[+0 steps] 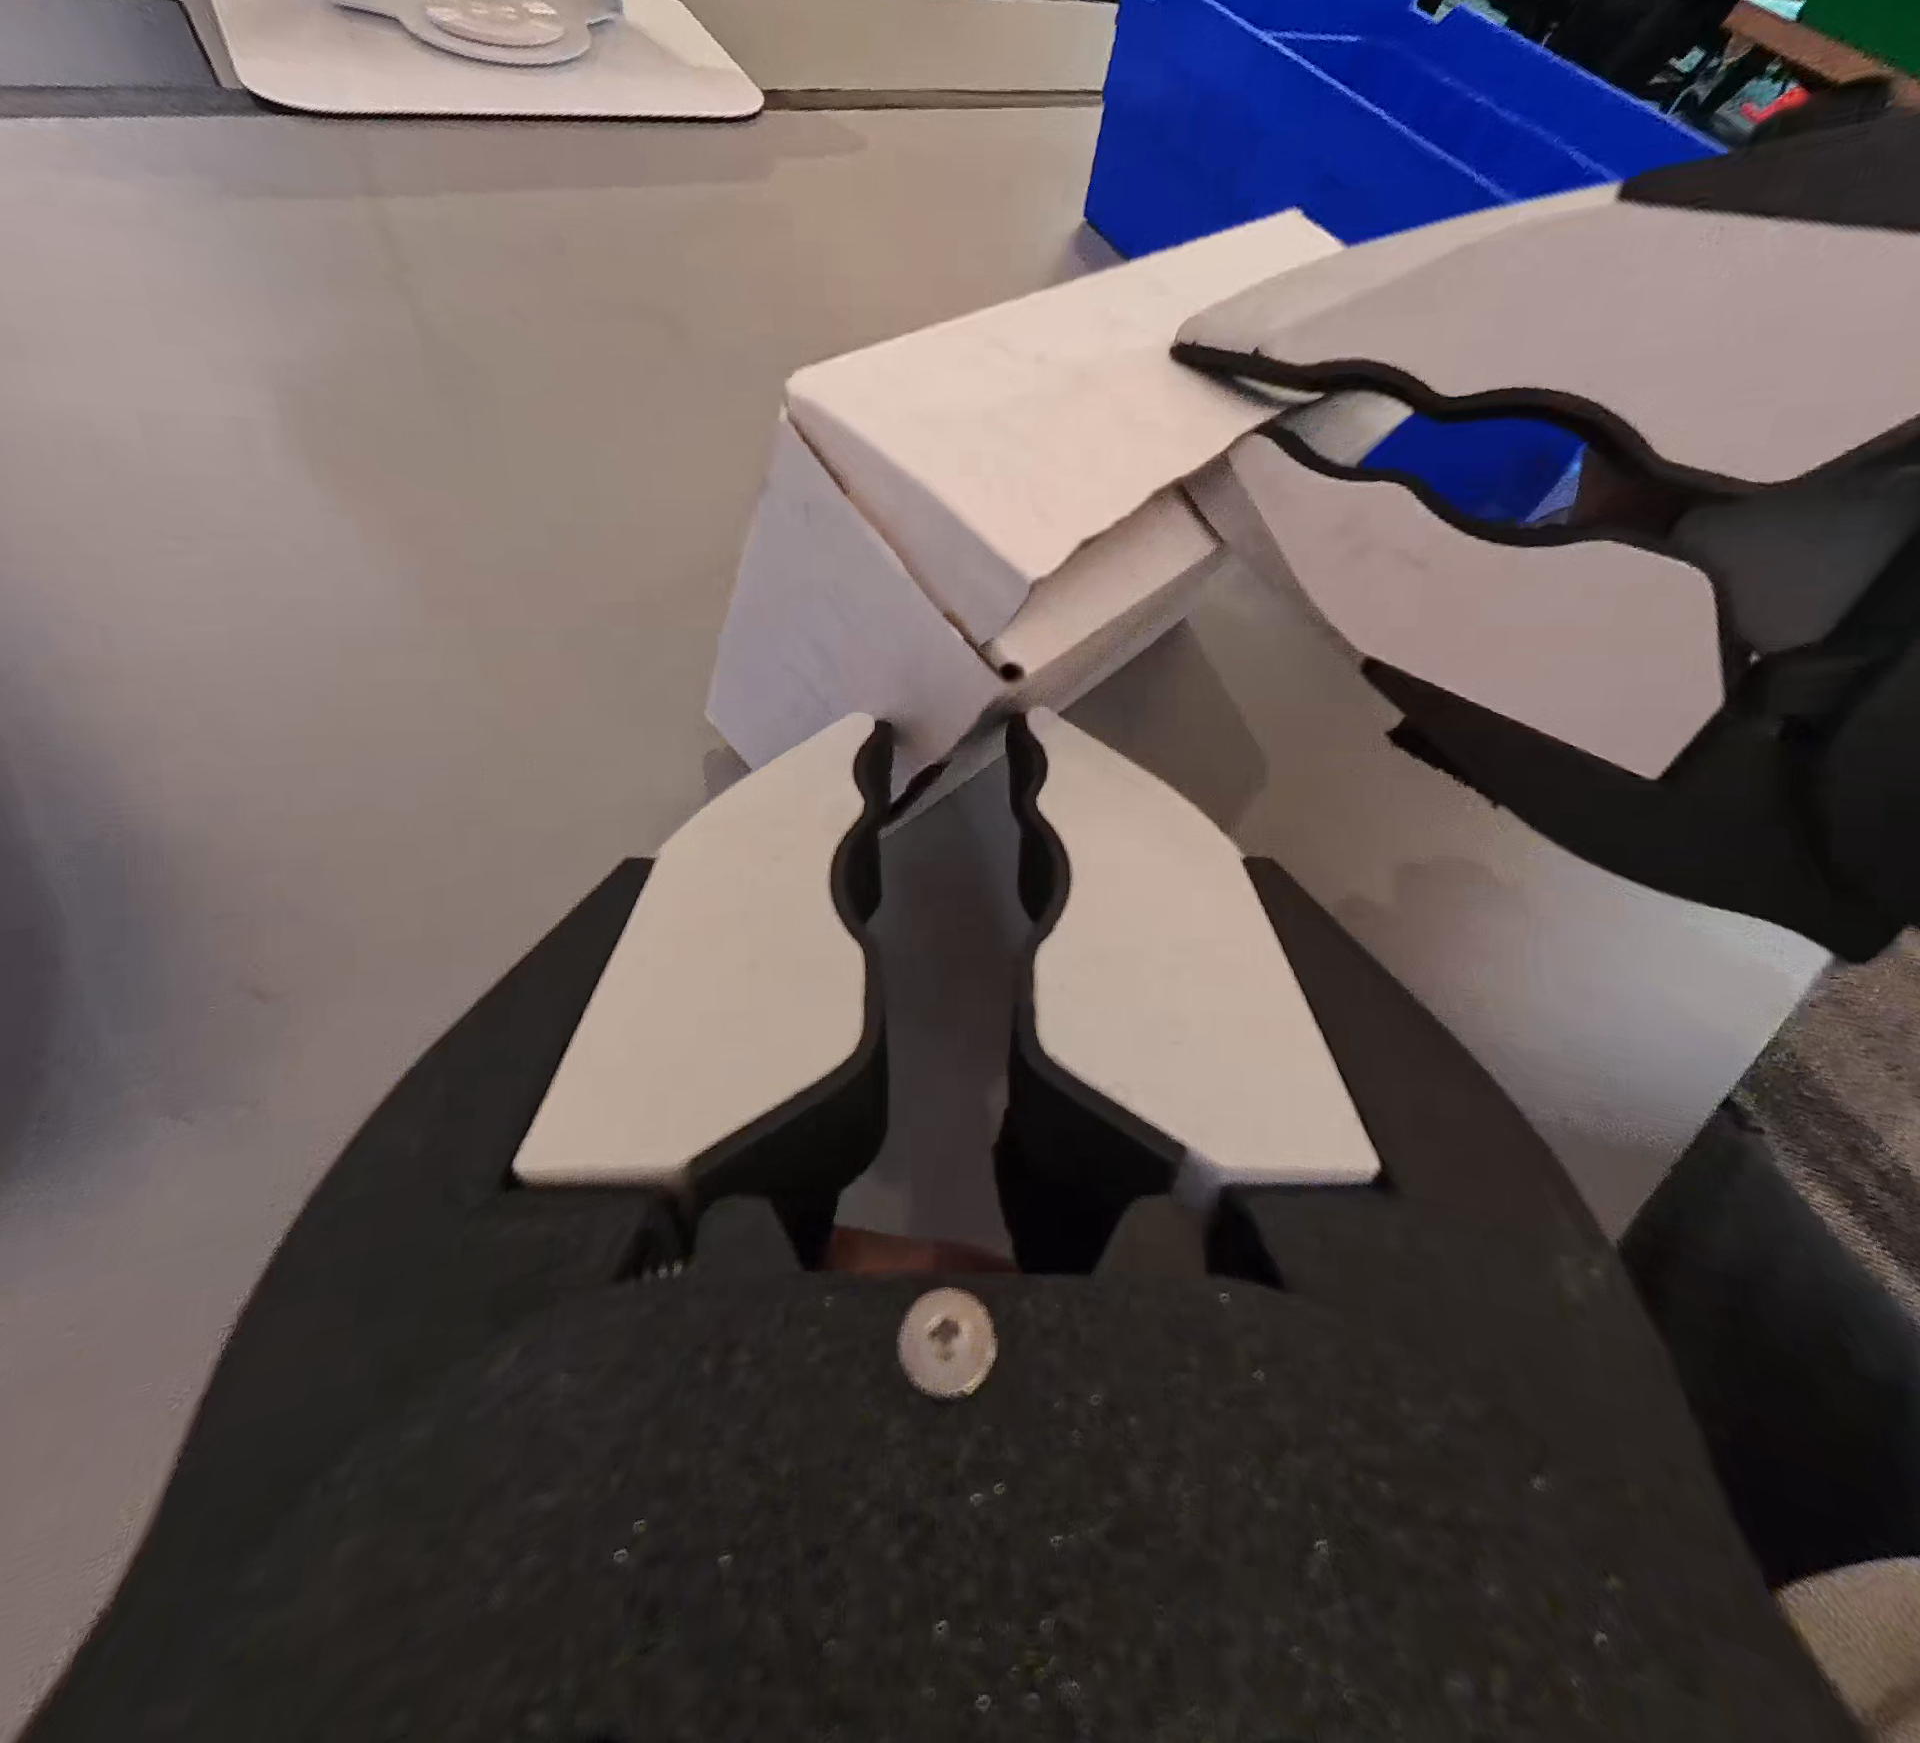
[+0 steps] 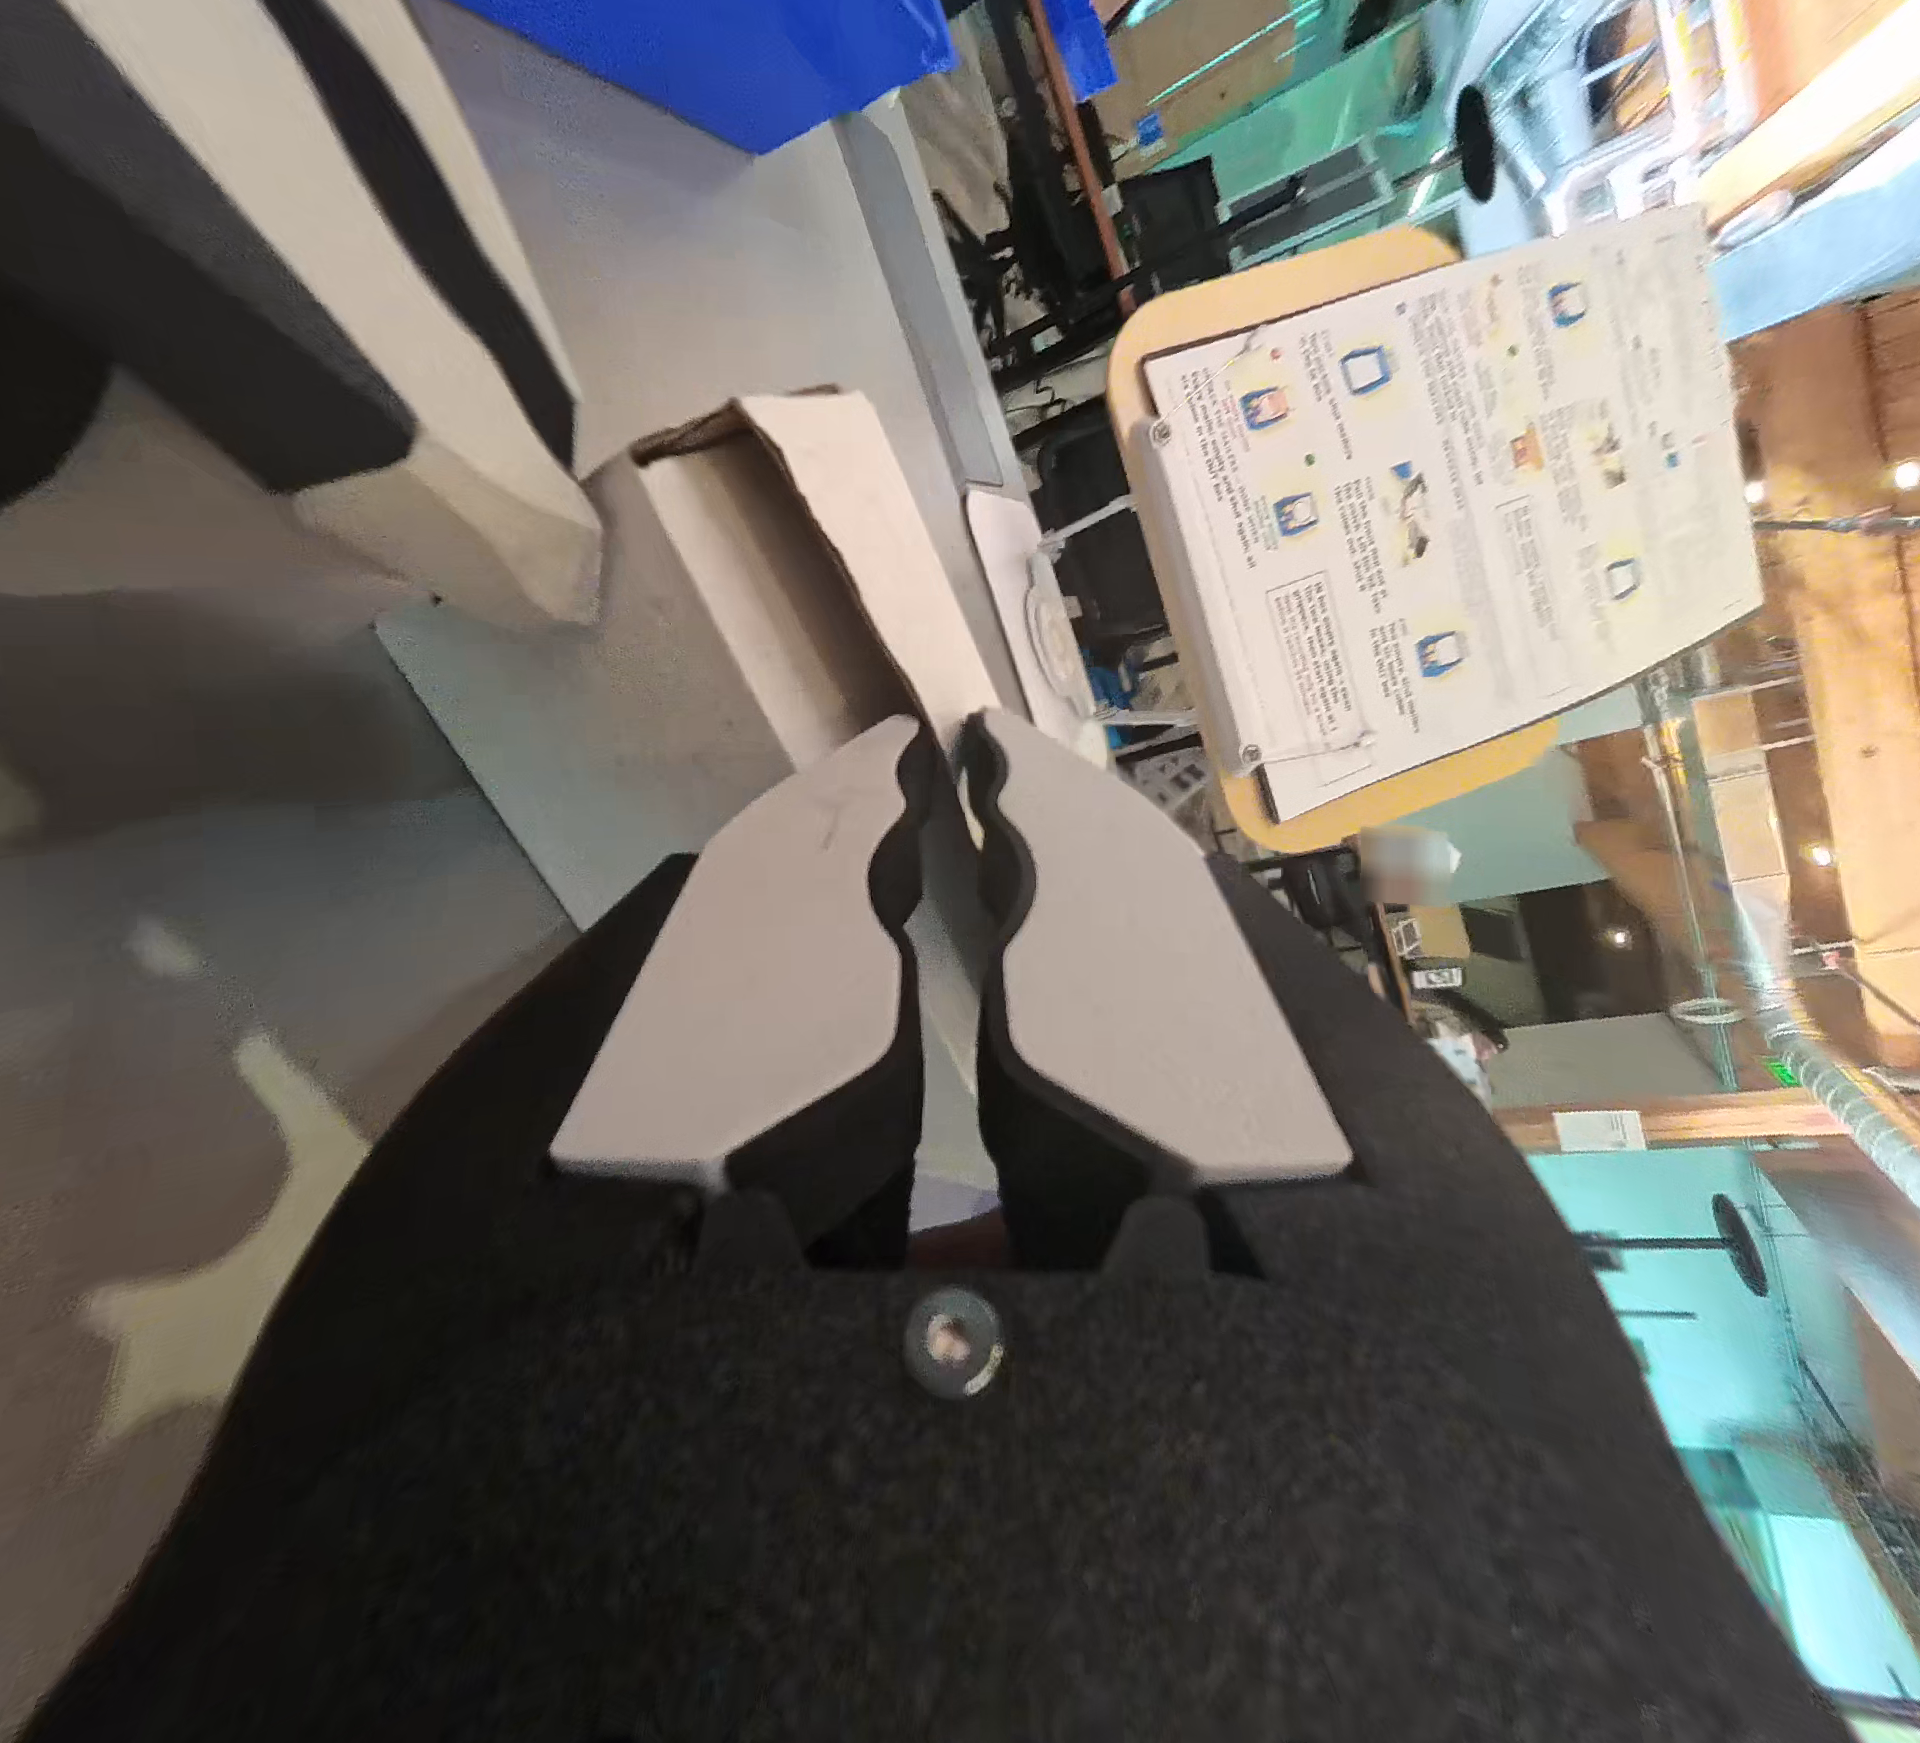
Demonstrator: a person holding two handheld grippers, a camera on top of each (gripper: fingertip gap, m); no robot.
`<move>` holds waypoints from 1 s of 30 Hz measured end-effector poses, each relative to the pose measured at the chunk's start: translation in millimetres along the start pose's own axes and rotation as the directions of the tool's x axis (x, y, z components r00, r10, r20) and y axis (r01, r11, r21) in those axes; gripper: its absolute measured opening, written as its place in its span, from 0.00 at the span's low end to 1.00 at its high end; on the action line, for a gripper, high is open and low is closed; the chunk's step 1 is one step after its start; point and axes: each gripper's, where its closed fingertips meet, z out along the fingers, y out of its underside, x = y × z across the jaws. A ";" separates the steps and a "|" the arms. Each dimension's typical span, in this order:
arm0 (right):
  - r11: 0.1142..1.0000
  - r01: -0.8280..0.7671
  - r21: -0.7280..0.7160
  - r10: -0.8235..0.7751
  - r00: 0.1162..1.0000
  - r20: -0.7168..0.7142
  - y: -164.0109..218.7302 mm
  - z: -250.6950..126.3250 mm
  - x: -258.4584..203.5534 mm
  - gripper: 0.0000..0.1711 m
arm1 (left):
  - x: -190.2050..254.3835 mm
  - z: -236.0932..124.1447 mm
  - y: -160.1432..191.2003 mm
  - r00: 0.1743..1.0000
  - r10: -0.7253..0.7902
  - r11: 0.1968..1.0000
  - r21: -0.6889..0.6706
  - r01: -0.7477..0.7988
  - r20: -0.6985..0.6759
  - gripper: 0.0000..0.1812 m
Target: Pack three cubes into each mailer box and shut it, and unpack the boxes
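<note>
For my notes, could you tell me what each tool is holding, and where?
Right tool pinches the white box's lid at its edge. Left tool grips nothing visibly.

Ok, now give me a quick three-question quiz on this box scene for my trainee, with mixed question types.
1. True or false: the right gripper is pinching the raised lid of the white mailer box.
2. What sits on the table just behind the box? A) a blue bin B) a metal pan C) a wicker basket
3. Fill in: the left gripper has its jaws ___ at the box's lower edge, with a gap showing between the fingers.

Key: 1 true; 2 A; 3 open.
</note>
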 end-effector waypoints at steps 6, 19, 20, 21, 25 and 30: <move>0.998 0.050 -0.035 -0.051 0.997 -0.049 3.8 -11.8 -2.4 0.03 | 14.1 -6.7 -4.3 0.996 -0.055 0.998 0.010 0.056 -0.072 0.19; 0.999 -0.033 -0.021 0.031 0.995 -0.092 3.2 -15.9 -4.7 0.03 | 14.6 -7.2 -17.1 0.975 -0.217 0.967 0.132 0.220 -0.040 0.20; 0.999 -0.048 -0.019 0.047 0.996 -0.082 3.2 -16.4 -5.2 0.04 | 14.9 -7.2 -17.0 0.974 -0.221 0.964 0.141 0.225 -0.039 0.20; 0.999 -0.050 -0.020 0.048 0.996 -0.078 3.3 -16.6 -5.4 0.04 | 14.9 -7.0 -16.9 0.970 -0.239 0.959 0.145 0.243 -0.048 0.20; 0.999 -0.048 -0.023 0.047 0.996 -0.074 3.8 -18.1 -5.3 0.04 | 15.6 -6.5 -16.6 0.971 -0.234 0.960 0.144 0.238 -0.048 0.20; 0.993 -0.111 -0.027 0.110 0.993 -0.045 3.4 -19.6 -5.3 0.04 | 16.2 -7.0 -15.6 0.976 -0.213 0.966 0.142 0.218 -0.046 0.20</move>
